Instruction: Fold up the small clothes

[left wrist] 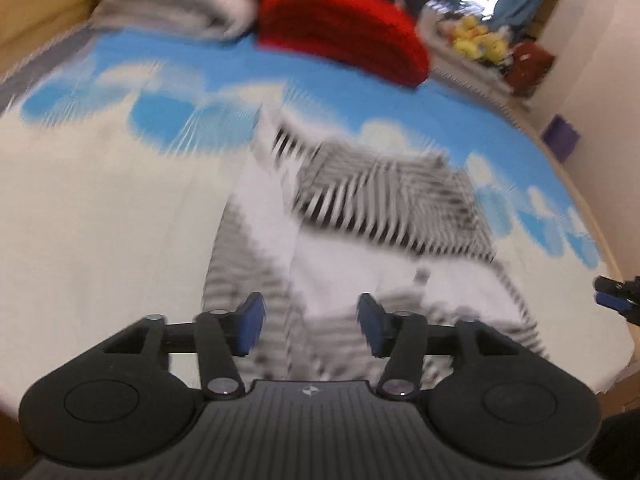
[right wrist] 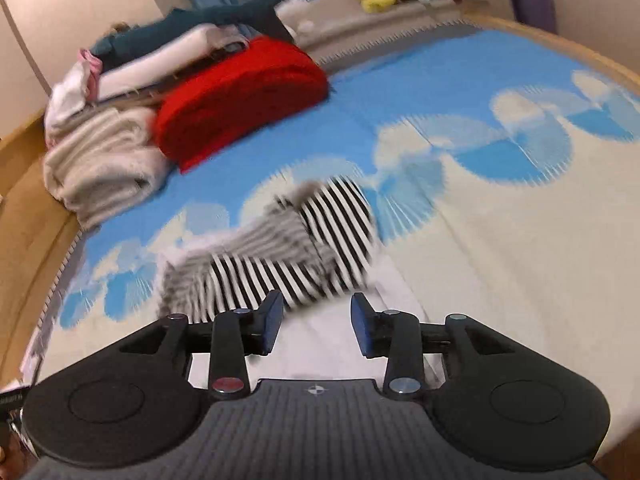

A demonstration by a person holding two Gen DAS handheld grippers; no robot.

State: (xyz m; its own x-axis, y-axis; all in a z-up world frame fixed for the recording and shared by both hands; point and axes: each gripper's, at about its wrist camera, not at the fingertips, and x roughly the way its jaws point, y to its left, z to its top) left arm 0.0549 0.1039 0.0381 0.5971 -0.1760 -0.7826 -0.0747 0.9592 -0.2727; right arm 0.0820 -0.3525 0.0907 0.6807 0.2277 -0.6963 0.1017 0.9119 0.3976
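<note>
Your left tool open, nothing between pads. Your right tool likewise open, empty. Striped garment lies on bed ahead of both tools, top part doubled over, likely mid-fold. Red blanket well clear.

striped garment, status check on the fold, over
Left tongs open, empty. Right tongs open, empty. Striped garment lying on bed cover, part folded. Nothing blocking.

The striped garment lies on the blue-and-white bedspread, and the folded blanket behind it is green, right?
Not quite: the folded blanket behind the striped garment is red, as the right wrist view shows. The garment does lie on the blue-and-white bedspread.
</note>
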